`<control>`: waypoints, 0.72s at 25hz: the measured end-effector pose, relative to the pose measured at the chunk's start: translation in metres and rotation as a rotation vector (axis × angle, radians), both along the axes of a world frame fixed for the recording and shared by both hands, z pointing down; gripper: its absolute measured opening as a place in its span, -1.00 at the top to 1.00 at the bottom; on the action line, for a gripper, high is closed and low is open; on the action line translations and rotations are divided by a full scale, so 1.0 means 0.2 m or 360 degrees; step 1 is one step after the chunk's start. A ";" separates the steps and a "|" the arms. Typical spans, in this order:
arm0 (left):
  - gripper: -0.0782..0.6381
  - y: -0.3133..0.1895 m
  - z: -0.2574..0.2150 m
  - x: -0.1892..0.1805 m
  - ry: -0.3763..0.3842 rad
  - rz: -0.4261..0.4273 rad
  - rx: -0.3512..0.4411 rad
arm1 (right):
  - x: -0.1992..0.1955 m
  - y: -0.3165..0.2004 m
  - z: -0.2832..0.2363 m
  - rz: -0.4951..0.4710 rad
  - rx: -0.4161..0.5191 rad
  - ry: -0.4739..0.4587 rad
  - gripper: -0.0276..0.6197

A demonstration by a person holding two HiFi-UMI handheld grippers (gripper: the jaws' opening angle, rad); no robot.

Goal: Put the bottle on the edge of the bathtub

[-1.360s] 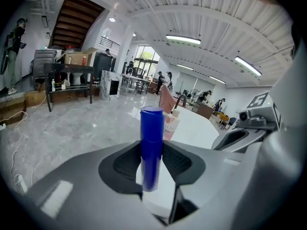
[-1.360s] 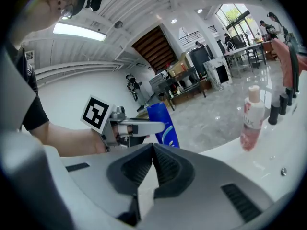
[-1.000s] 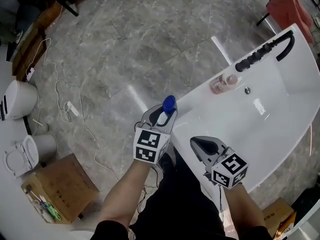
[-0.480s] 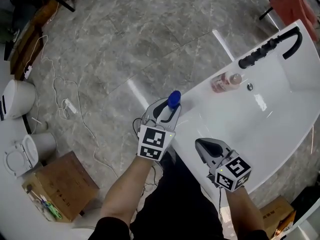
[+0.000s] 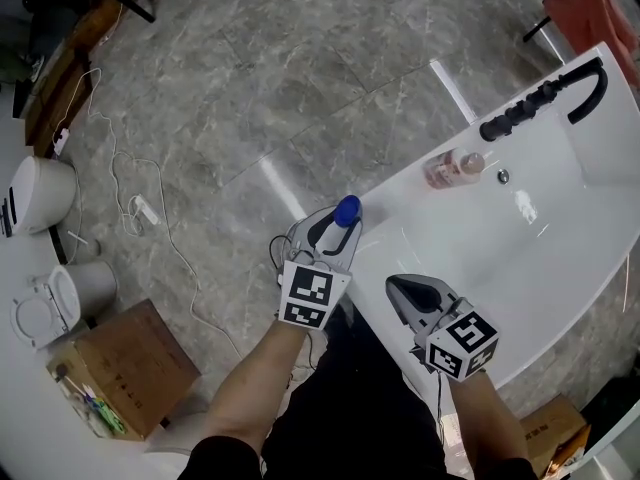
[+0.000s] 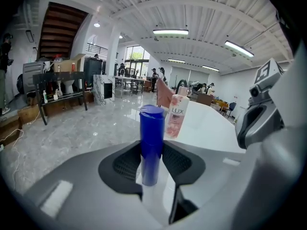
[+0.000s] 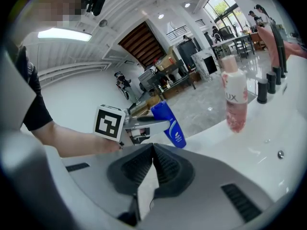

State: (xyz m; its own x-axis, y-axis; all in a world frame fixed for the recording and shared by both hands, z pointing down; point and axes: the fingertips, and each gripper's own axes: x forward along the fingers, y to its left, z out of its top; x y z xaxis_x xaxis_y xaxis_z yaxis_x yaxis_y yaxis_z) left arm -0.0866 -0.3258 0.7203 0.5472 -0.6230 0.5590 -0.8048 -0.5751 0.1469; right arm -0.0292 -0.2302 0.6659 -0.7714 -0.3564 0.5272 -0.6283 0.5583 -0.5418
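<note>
The left gripper [image 5: 335, 230] is clenched on the blue bottle [image 5: 347, 209], its pads pressing the bottle's sides just under the cap. Seen from the head view, the bottle is at the near corner of the bathtub [image 5: 520, 268], at the tub's 8 o'clock end. In the right gripper view it is tilted, with its lower end close to the white rim; whether it touches the rim cannot be told. The right gripper [image 5: 415, 293] is at 4 o'clock from the left one, over the tub's near rim, with its jaws pressed together and nothing between them. A pink bottle [image 5: 452, 167] lies on the rim at 1 o'clock from the blue bottle, well apart from it. Further along in the same direction is the black tap [image 5: 545, 98]. On the grey floor [image 5: 250, 68], a cable [image 5: 150, 218] trails at 9 o'clock from the grippers. A cardboard box [image 5: 120, 368] is at 8 o'clock.
</note>
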 end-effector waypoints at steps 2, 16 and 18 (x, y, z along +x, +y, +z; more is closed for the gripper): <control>0.37 0.02 0.00 0.01 -0.0020 0.0037 -0.0005 | 0.00 -0.01 -0.01 0.0006 0.0006 0.0000 0.88; 0.37 0.15 0.05 0.07 -0.0236 0.0297 0.0070 | 0.01 0.02 -0.06 0.0050 0.0028 -0.0007 0.88; 0.37 0.16 0.05 0.07 -0.0264 0.0350 0.0086 | 0.01 0.03 -0.05 0.0056 0.0026 -0.0008 0.88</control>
